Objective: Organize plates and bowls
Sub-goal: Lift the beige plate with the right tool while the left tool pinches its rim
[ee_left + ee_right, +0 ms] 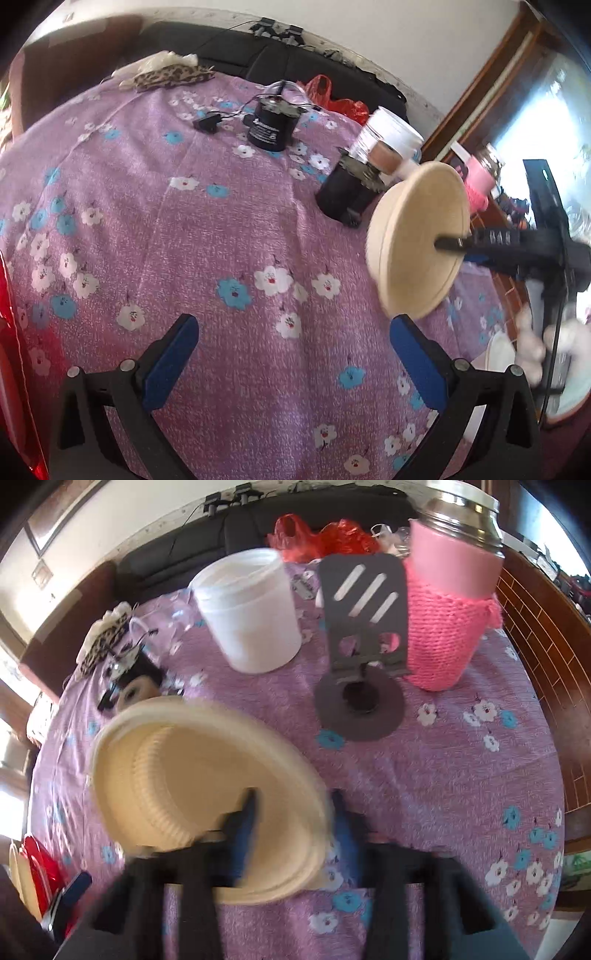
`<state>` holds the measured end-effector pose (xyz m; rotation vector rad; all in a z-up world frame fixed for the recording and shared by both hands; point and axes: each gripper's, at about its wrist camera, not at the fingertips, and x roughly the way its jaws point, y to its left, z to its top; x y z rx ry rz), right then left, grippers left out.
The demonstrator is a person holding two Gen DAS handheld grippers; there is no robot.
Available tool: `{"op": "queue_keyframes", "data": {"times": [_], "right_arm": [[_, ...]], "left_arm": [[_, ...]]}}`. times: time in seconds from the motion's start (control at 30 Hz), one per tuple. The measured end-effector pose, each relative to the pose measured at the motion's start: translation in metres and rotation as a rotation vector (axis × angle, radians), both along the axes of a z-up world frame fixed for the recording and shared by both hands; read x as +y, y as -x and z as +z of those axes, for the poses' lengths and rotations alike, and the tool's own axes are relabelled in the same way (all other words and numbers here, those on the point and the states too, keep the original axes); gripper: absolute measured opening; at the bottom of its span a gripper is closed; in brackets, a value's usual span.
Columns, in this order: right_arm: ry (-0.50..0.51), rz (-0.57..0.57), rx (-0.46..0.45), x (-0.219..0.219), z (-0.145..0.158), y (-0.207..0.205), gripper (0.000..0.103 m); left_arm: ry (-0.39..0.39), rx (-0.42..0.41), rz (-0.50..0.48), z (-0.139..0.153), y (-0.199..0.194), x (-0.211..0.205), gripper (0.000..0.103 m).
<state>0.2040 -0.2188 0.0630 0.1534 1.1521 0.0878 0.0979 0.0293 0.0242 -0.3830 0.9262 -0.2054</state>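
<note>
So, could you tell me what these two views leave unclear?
- Cream plate, right wrist view: motion blur smears its rim.
- Right gripper: blurred, though its fingers pinch the plate's edge.
- Red item, left wrist view: cut off by the frame edge.
- Left gripper: open, holding nothing.

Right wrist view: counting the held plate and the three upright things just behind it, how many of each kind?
Cream plate: 1
White tub: 1
Grey stand: 1
Pink flask: 1
Total: 4
</note>
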Motion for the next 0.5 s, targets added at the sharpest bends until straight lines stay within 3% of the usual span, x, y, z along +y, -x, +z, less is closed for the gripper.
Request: {"op": "queue_keyframes", "data": {"times": [0.23,0.5], "right_arm": [[-0.059,0.062,-0.005,0.027,0.008,0.032,0.011],[-0.189,0.122,0.123,0.046,-0.005,0.067,0.011]], "left_arm": [[0.049,0.008,0.034,-0.002,-0.006,0.012,0.103],[0.027,-0.031,-0.029,0.003,-0.003,-0.001,0.103]]}}
